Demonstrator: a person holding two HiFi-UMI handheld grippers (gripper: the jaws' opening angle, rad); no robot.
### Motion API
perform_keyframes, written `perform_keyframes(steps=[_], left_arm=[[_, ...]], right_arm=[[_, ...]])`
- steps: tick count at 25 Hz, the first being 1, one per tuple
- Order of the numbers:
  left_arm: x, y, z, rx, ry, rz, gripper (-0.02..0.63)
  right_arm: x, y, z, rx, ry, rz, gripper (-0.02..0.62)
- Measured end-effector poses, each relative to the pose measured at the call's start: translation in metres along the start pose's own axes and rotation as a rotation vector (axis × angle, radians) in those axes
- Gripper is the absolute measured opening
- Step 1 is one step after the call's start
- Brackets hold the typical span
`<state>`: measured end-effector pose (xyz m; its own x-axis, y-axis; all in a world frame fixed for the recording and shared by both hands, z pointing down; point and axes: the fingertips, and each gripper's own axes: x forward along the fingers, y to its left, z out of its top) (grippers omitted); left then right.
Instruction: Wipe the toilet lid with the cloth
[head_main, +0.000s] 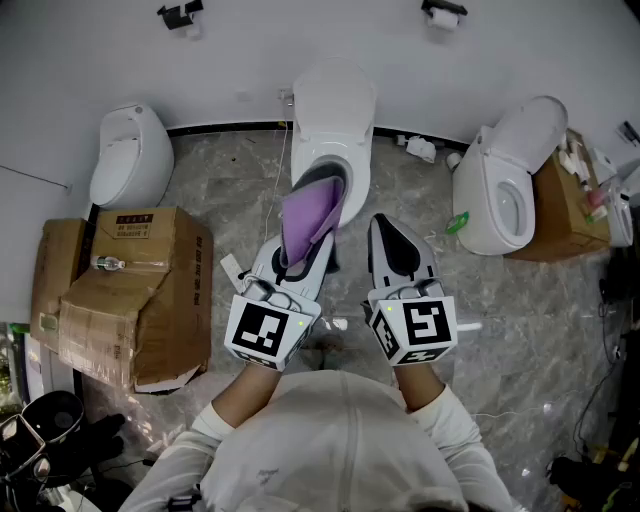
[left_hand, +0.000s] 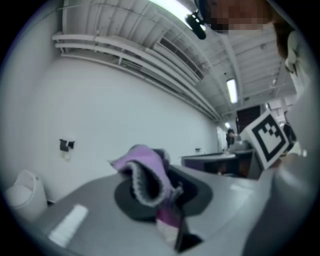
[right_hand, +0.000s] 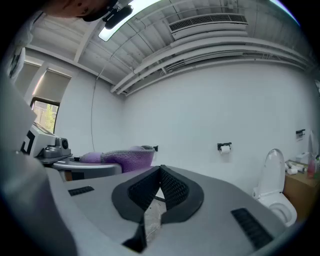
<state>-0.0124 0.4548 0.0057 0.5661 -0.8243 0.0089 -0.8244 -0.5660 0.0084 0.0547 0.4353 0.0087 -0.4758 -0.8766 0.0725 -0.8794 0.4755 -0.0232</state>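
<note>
The left gripper (head_main: 312, 245) clamps the purple cloth (head_main: 306, 212) between its jaws. The right gripper (head_main: 386, 228) has its jaws pressed together. The raised toilet lid (head_main: 335, 100) stands ahead of both.

- cloth (head_main: 306, 218): purple, fuzzy, folded over itself, pinched between the jaws of the left gripper (head_main: 303, 252); centre of the head view, in front of the open bowl (head_main: 357, 165).
- lid (head_main: 335, 100): white, glossy, raised upright, upper centre, apart from the cloth.
</note>
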Motion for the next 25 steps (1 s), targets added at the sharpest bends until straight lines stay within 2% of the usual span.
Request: perform_keyframes(steps=[16,25], left_arm=[[-0.003,-0.004,0.0,-0.003,0.006,0.015,0.048],[0.006,-0.004,-0.004,0.0,0.011,0.036,0.049]], right_arm=[[-0.001,0.004,-0.004,0.013,0.004,0.026,0.012],[-0.002,-0.015,-0.007,0.049,-0.011,0.03,0.012]])
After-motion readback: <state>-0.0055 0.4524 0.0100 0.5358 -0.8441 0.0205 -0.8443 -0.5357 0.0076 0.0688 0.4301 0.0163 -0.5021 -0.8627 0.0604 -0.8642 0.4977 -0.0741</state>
